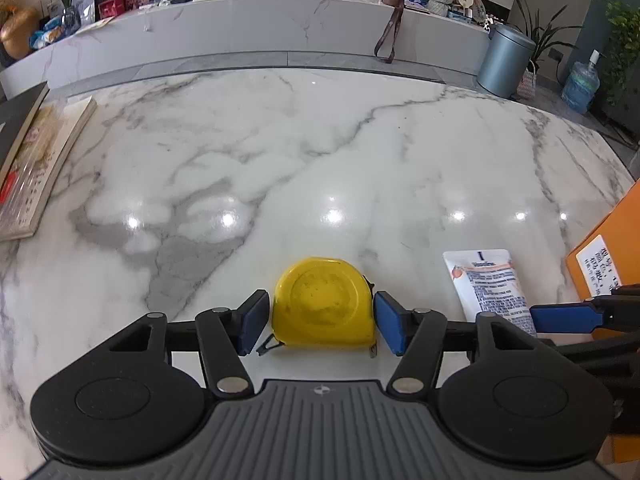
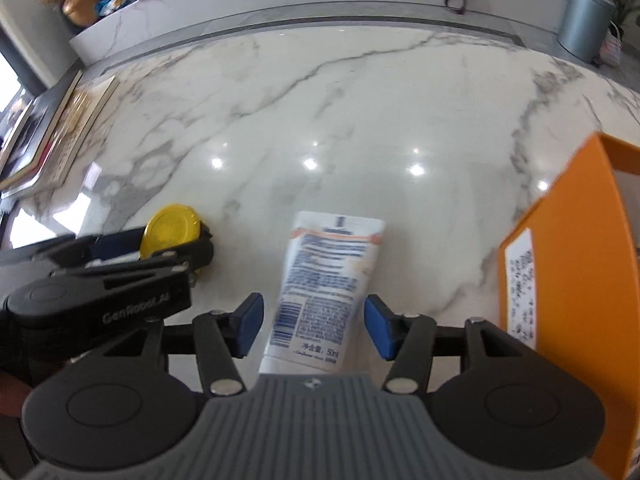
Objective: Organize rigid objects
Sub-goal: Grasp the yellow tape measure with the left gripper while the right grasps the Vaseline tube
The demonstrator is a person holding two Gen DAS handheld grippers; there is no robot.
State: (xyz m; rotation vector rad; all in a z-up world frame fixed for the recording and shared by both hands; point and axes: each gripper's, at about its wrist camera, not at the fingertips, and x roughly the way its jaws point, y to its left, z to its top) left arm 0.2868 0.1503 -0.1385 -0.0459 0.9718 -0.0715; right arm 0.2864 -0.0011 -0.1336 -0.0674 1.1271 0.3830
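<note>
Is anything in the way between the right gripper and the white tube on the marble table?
Nothing visible. The white tube already lies between the open jaws of the right gripper, with small gaps on both sides. The left gripper sits off to the side at the yellow tape measure.

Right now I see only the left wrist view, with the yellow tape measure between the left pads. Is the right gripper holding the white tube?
Observer: No. The right gripper stands open; the white tube lies between its jaws, touching neither.
Operator: Is the orange box open?
Observer: The orange box shows its top edge, with a pale inside beyond it, so it looks open-topped.
</note>
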